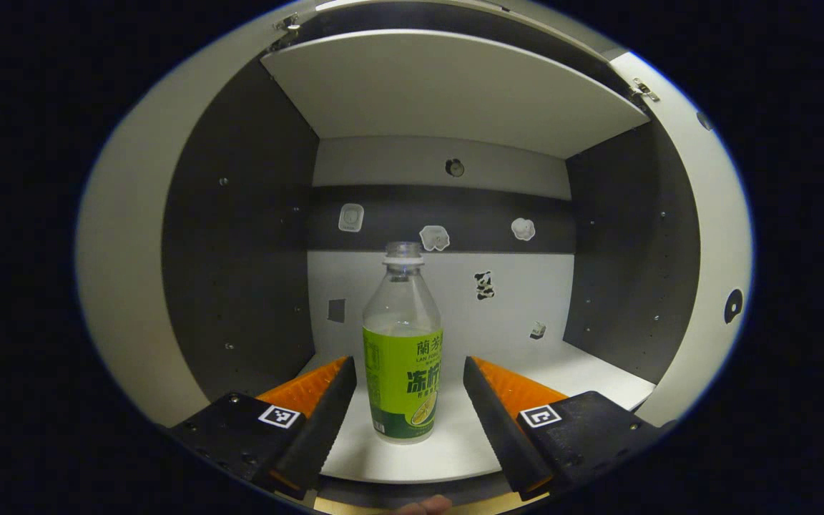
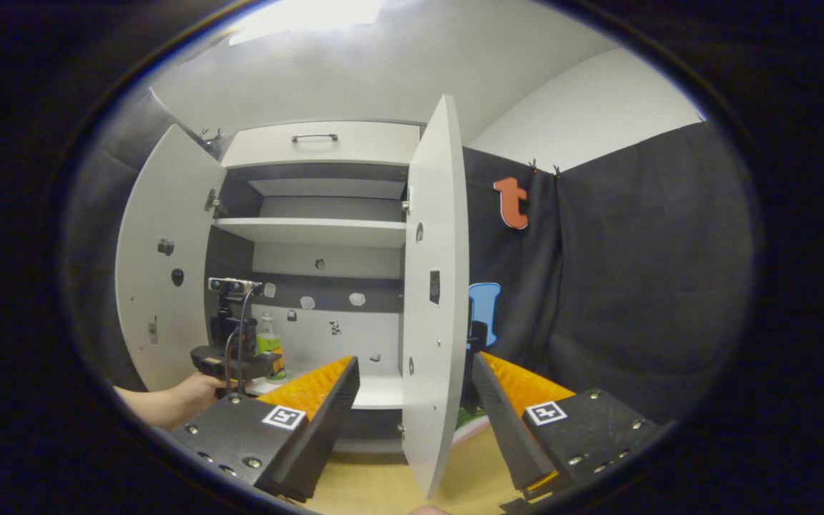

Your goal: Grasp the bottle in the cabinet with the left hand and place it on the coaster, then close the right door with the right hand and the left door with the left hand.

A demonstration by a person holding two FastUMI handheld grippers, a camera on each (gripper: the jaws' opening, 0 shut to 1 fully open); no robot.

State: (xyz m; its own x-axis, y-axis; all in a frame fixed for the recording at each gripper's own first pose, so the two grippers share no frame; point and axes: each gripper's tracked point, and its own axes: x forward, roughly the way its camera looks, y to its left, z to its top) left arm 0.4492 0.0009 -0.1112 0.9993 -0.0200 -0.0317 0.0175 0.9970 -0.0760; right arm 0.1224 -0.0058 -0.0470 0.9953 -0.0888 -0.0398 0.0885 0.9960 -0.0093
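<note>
A clear bottle (image 1: pixel 403 350) with a green label and no cap stands upright on the cabinet's lower shelf (image 1: pixel 455 443). My left gripper (image 1: pixel 408 379) is open, its fingers on either side of the bottle, apart from it. In the right gripper view the bottle (image 2: pixel 269 350) shows partly behind the left gripper (image 2: pixel 229 361), held by a hand at the cabinet opening. My right gripper (image 2: pixel 415 375) is open, with the edge of the open right door (image 2: pixel 433 286) standing between its fingers. The left door (image 2: pixel 165 265) is swung wide open.
An upper shelf (image 1: pixel 448 93) spans the cabinet above the bottle. Stickers dot the back wall (image 1: pixel 440 286). Dark side walls (image 1: pixel 240 250) close in left and right. The cabinet stands on a wooden tabletop (image 2: pixel 383 486). A drawer with a handle (image 2: pixel 314 137) tops the cabinet.
</note>
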